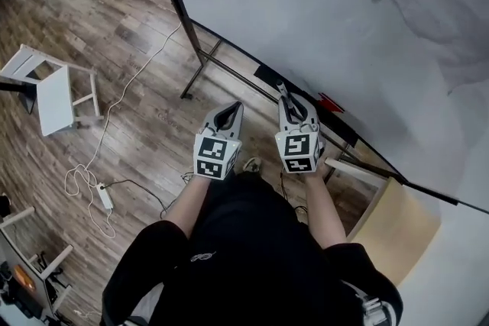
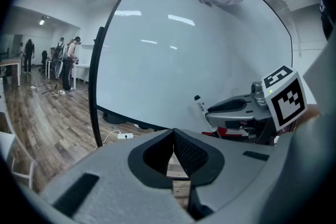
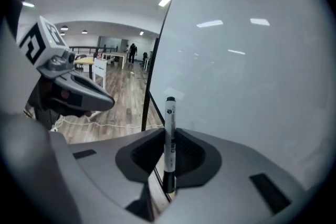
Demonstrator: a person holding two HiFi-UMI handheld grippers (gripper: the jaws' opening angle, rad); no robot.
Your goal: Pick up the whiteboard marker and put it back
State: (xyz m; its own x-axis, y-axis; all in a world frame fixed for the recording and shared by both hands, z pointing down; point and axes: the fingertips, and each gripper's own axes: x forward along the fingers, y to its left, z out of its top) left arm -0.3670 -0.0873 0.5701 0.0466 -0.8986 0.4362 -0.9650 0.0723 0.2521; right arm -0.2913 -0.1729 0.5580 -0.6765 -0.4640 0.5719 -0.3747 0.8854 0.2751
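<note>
the right gripper (image 3: 169, 140) has its jaws clamped on the whiteboard marker (image 3: 170, 123); the marker stands upright between the pads, one dark end rising past the jaw tips, the other showing below them; just beyond those jaws spreads the whiteboard (image 3: 252, 60), with its black frame edge a little to their left; the left gripper (image 2: 174, 136) has its jaws pressed together with nothing between them, and off to the right of its tips the held marker shows again, sticking up from the other gripper in front of the board; in the head view both grippers sit side by side and apart, tips towards the board's lower edge, where a red item (image 1: 330, 101) lies just beyond the right jaws; the pick-up looks done, so the step in hand is likely the carry back; the next move probably calls for bringing the marker over that lower ledge, turning it level with the ledge, then parting the jaws only once it rests there.
</note>
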